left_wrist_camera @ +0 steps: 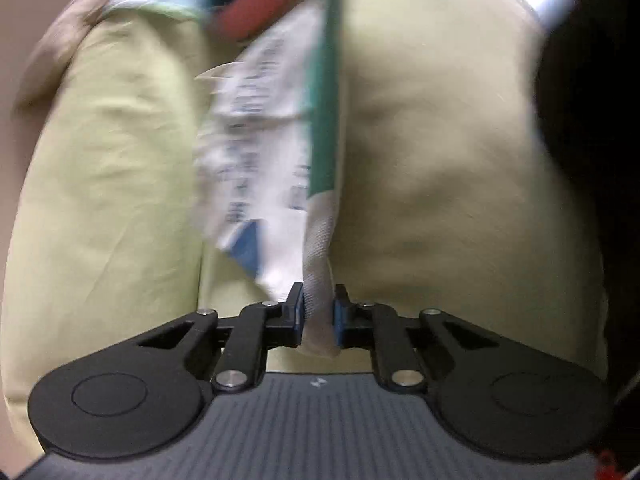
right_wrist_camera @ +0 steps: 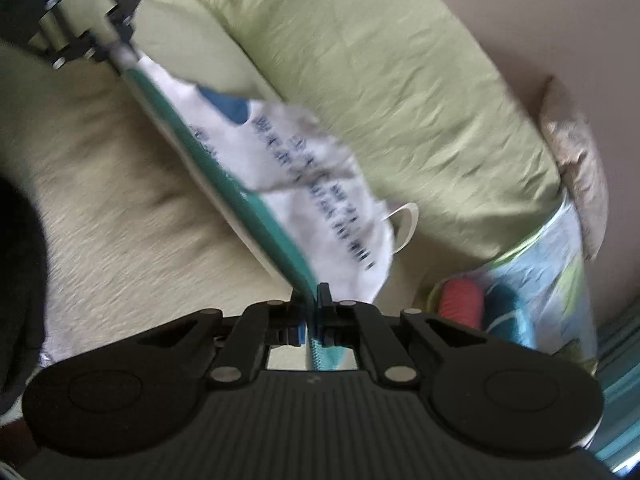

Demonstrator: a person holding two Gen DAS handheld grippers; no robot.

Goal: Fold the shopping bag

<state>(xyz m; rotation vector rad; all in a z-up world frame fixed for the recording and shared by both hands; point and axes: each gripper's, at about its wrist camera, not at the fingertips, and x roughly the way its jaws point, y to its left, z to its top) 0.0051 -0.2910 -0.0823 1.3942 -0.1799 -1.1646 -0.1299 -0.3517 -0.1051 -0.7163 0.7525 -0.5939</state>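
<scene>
White woven fabric, limp and light, the shopping bag [right_wrist_camera: 304, 168] hangs stretched over the green bed cover [right_wrist_camera: 380, 80] — left gripper [left_wrist_camera: 318, 312] and right gripper [right_wrist_camera: 312, 312] each clamped on an end — so its teal-trimmed edge looks the surest hold.

We've got both grippers clamped down. Our left gripper [left_wrist_camera: 319, 312] sits low in the middle of its own view, jaws pinched nearly together. Our right gripper [right_wrist_camera: 311, 312] looks the same, and the left one also shows up in its upper left corner.
</scene>
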